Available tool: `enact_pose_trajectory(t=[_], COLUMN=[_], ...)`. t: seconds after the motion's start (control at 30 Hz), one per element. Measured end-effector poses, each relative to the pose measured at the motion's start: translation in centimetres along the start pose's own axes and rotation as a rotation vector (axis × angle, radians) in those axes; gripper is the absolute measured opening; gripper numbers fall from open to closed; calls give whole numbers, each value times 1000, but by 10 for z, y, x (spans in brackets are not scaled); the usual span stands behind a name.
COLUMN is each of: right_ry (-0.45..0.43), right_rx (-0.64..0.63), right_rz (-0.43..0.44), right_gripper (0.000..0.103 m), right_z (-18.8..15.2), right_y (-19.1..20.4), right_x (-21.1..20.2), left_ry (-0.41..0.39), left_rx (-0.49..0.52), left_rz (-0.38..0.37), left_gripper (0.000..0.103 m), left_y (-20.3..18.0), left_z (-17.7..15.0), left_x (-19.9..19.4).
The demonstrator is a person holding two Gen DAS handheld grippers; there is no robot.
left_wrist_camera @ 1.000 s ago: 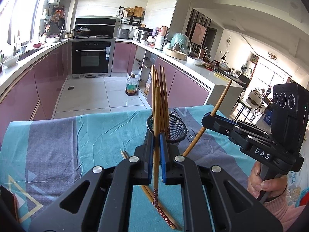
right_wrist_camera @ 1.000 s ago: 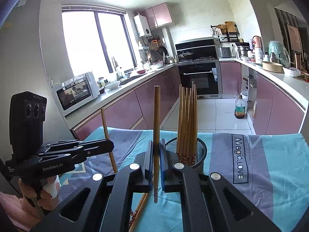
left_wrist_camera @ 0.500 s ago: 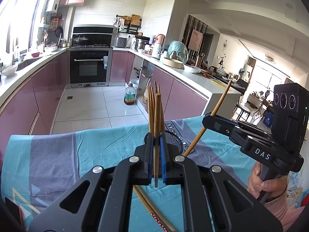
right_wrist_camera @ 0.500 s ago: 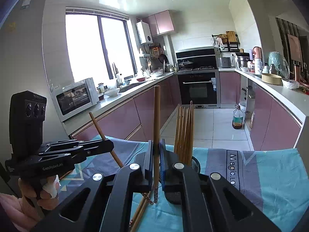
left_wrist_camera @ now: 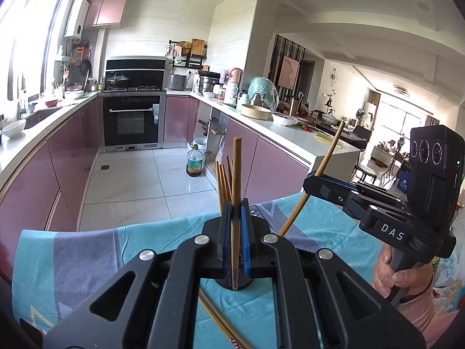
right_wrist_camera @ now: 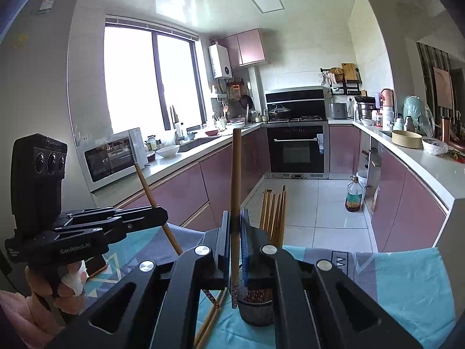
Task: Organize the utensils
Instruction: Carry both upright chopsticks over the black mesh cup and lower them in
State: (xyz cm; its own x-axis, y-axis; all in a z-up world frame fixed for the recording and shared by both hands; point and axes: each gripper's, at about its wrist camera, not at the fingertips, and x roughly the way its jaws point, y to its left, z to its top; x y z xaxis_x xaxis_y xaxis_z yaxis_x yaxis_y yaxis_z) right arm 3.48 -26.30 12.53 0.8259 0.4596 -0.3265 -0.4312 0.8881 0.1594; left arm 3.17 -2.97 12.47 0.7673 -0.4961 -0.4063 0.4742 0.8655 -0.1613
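- Chopsticks are what we hold: our left gripper [left_wrist_camera: 236, 226] is clamped on one upright chopstick [left_wrist_camera: 236, 180], patterned end down.
- Our right gripper [right_wrist_camera: 236, 232] pinches a second chopstick [right_wrist_camera: 235, 180], also upright.
- More chopsticks stand bunched in a black mesh holder [right_wrist_camera: 255, 308] on the bench [right_wrist_camera: 407, 285], just behind both grippers.
- Loose chopsticks [right_wrist_camera: 210, 320] lie on the teal cloth beside the holder.
- Each held chopstick hangs clear of the holder's rim.
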Motion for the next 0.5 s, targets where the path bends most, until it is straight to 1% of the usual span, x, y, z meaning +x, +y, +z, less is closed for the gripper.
enact_pose_trajectory(t=[0.13,0.3,0.5], right_ry=[-14,-28,-27], right_rx=[-12,-18,-11], right_rz=[-5,-9,-25], right_gripper=[5,5,5], right_z=[7,12,13], right_y=[-1,-2,-9], right_x=[0,3,9], left_ry=[-15,-35,-61], left_rx=[12,35,44], left_rz=[-11,-5,3], left_gripper=[7,7,7], left_y=[-6,-16,-16], left_z=[11,22,36], left_x=[-1,-1,2])
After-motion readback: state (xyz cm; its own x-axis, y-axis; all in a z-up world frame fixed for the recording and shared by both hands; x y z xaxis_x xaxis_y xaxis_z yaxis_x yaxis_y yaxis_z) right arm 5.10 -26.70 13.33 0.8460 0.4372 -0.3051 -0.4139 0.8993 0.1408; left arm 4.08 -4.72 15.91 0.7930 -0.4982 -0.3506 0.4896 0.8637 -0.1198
